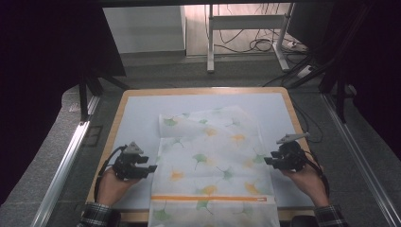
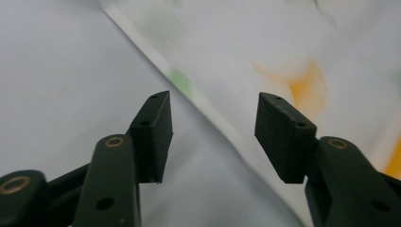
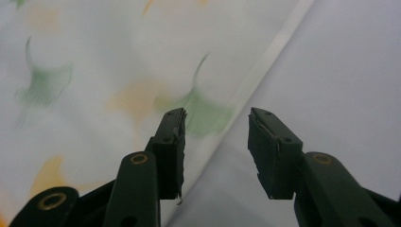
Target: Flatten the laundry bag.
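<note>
A thin white cloth printed with green and orange ginkgo leaves and an orange stripe (image 1: 213,156) lies spread on the pale blue mat of the wood-edged desk (image 1: 137,118), its near end hanging over the front edge and its far part folded into an uneven flap. The left gripper (image 1: 152,168) sits just beside the cloth's left hem, jaws parted and holding nothing; in the left gripper view (image 2: 213,132) the hem runs diagonally between the jaws. The right gripper (image 1: 267,161) sits at the cloth's right hem, likewise spread and empty, with the hem between its jaws in the right gripper view (image 3: 216,142).
</note>
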A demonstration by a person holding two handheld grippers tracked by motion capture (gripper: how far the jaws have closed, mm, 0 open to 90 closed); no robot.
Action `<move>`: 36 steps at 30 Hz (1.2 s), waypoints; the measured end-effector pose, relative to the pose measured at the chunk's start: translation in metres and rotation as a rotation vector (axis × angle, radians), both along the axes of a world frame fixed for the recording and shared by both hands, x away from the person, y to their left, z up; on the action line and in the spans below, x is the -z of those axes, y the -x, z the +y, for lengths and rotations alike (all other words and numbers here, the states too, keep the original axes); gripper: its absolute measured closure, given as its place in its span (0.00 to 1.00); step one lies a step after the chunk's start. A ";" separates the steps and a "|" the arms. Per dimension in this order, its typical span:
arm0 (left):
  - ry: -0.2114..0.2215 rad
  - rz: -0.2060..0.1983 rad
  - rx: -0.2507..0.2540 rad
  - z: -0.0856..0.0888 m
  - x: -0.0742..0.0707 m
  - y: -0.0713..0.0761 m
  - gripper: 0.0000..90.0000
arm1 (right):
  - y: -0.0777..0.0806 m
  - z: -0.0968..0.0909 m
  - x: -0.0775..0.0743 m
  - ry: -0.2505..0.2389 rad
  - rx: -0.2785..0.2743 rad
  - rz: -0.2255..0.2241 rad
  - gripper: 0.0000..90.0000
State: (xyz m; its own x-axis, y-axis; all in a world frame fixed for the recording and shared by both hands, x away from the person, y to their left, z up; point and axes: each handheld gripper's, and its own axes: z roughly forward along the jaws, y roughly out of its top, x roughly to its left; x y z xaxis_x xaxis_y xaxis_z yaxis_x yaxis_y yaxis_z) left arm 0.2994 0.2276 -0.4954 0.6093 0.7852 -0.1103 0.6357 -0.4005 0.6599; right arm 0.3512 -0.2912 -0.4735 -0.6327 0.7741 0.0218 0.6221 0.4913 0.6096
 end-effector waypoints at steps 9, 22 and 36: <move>-0.024 -0.087 -0.146 -0.020 0.012 -0.074 0.43 | -0.070 0.017 0.001 -0.059 0.105 -0.084 0.67; -0.008 -0.084 -0.211 -0.021 0.051 -0.121 0.36 | -0.119 0.035 0.042 -0.008 0.160 -0.090 0.72; -0.061 -0.341 -0.201 -0.037 0.020 -0.109 0.99 | -0.093 0.057 -0.006 0.004 0.127 -0.338 0.95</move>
State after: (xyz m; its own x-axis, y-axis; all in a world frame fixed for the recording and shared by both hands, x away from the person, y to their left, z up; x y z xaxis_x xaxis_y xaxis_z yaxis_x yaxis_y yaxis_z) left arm 0.4085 0.1902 -0.5154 0.4365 0.8914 0.1224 0.4536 -0.3354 0.8257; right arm 0.4442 -0.2342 -0.4673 -0.5023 0.8468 -0.1749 0.4422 0.4254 0.7896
